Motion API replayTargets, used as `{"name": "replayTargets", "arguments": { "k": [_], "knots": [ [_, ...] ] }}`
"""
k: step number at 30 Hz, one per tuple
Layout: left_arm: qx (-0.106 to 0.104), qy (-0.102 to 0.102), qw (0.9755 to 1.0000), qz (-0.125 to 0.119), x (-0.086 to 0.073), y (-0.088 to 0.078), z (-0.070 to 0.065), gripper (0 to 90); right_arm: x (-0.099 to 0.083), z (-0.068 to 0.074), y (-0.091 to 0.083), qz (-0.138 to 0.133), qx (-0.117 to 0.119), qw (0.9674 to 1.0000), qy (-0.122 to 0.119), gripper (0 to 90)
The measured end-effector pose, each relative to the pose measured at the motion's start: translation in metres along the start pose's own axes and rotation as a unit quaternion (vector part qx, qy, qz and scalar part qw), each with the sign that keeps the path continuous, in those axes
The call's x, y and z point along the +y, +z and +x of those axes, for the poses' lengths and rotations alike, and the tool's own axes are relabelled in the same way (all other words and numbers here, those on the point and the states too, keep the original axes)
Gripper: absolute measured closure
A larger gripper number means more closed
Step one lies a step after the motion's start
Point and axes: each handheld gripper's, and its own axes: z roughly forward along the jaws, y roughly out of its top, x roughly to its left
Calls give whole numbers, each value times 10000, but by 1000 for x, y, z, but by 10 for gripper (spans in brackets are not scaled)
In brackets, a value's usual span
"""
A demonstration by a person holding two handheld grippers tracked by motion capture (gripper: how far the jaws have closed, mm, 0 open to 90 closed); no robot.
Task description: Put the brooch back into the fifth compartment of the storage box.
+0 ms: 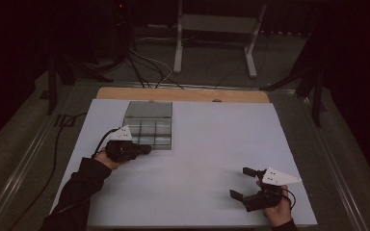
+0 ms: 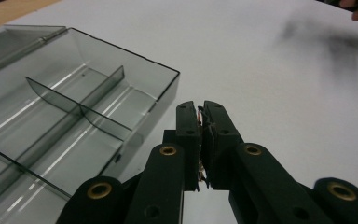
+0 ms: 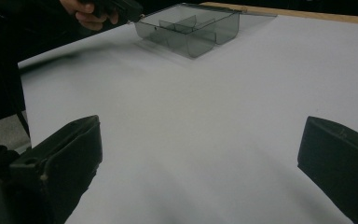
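Table: a white tabletop (image 1: 197,159) with a wooden strip along its far edge lay under dim light; the high view alone took in the dark floor, the cables and a grey metal stand (image 1: 217,29) beyond it.
Box: a clear smoky plastic box (image 1: 149,131) with dividers sat on the far left part of the table, its lid folded open toward the far edge.
Box, close up: the left gripper view showed the thin dividers (image 2: 81,109) forming several compartments, with nothing visible in them, a detail too small to judge from above.
Left gripper: the left gripper (image 1: 144,149) sat just beside the box's near left corner, jaws pressed together with only a thin sliver of something reddish and white between the pads; what it was could not be told.
Left gripper, own view: the closed tips (image 2: 200,116) hung over bare white surface just beside the box's wall.
Right gripper: the right gripper (image 1: 243,183) was at the near right of the table, well apart from the box, jaws spread wide and holding nothing.
Right gripper, own view: the box (image 3: 189,28) appeared far off, with the other hand (image 3: 91,16) beside it.
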Motion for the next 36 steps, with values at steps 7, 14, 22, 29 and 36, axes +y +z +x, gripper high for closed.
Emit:
{"name": "replayTargets", "arguments": {
  "k": [7,14,22,29,36],
  "knots": [
    [104,-142,9998,-116,3,4,6,877,0,0,0,-12,-7,10000,20,0],
    [158,-206,9995,-182,7,6,11,876,0,0,0,0,-17,10000,16,0],
    [339,-366,9984,-282,10,11,16,876,-1,0,0,0,-10,10000,6,0],
    [574,-660,9954,-398,13,17,23,876,-1,0,0,5,-12,10000,18,0],
    [850,-979,9906,-439,9,22,31,875,-1,0,0,24,-26,10000,4,0]
  ]
}}
